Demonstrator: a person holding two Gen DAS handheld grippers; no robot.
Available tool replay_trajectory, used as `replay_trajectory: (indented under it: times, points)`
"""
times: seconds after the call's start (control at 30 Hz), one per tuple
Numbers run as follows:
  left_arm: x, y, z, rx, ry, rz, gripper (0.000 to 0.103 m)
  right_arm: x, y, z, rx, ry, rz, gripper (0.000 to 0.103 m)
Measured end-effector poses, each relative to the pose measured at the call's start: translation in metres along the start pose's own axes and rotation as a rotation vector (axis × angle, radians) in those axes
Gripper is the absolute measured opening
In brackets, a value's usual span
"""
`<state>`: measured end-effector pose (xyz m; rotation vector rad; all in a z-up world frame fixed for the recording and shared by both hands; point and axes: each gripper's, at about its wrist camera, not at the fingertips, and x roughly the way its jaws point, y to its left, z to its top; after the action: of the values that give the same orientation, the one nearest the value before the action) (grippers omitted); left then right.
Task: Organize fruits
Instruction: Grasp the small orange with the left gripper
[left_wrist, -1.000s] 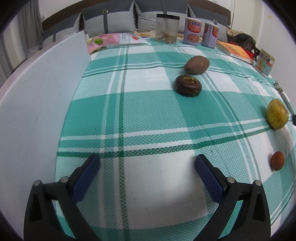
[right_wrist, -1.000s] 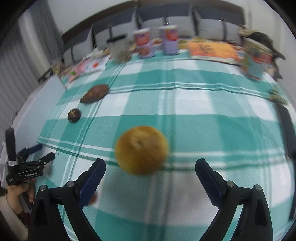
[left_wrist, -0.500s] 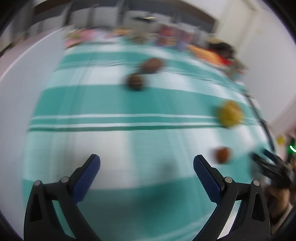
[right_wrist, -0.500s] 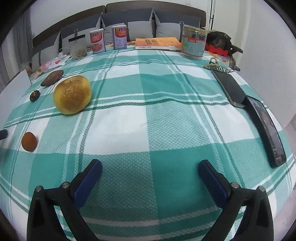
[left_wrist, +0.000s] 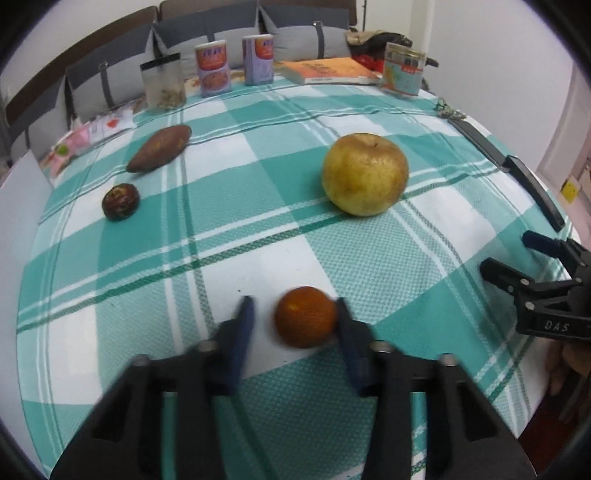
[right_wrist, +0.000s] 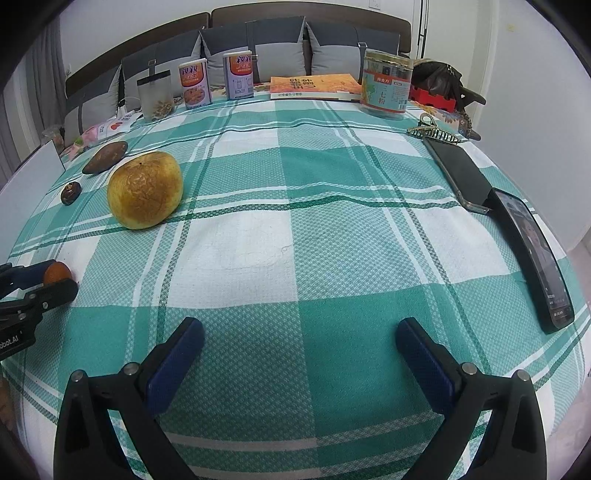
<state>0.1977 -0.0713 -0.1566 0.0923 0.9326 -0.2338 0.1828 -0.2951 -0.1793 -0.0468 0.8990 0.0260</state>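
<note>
A small orange (left_wrist: 304, 317) lies on the green-checked cloth (left_wrist: 258, 229) between the fingers of my left gripper (left_wrist: 293, 302). Its jaws are closing: the right pad touches the orange, the left pad stands a little apart, both blurred. The right wrist view shows the same orange (right_wrist: 56, 272) at the far left. Further back are a big yellow fruit (left_wrist: 365, 173), a sweet potato (left_wrist: 159, 153) and a dark wrinkled fruit (left_wrist: 120, 202). My right gripper (right_wrist: 300, 326) is open over bare cloth, to the right of the yellow fruit (right_wrist: 144, 190).
Along the back edge stand a clear jar (right_wrist: 155, 96), two cans (right_wrist: 195, 86), an orange book (right_wrist: 314, 86) and a green tin (right_wrist: 386, 86). A hair clip (right_wrist: 436, 134), a dark flat case (right_wrist: 460, 173) and a phone (right_wrist: 535, 258) lie at the right edge. A white board (left_wrist: 14, 229) lies left.
My left gripper swung right, from facing the dark fruit and sweet potato to the small orange, and its jaws narrowed around it. My right gripper drew back from the yellow fruit, then held still.
</note>
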Motion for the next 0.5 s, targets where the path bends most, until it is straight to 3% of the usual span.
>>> replay_trajectory:
  times: [0.17,0.33,0.5]
  points:
    - [-0.016,0.014,-0.006,-0.058,-0.021,0.02,0.03,0.0,0.0,0.0,0.0,0.0,-0.001,0.103]
    - [-0.032,0.057,-0.011,-0.101,-0.027,0.084,0.03,0.0,0.0,0.0,0.001,0.0,-0.001,0.103]
    - [-0.03,0.103,-0.031,-0.208,0.002,0.139,0.03,0.0,0.0,0.0,0.001,0.0,-0.001,0.103]
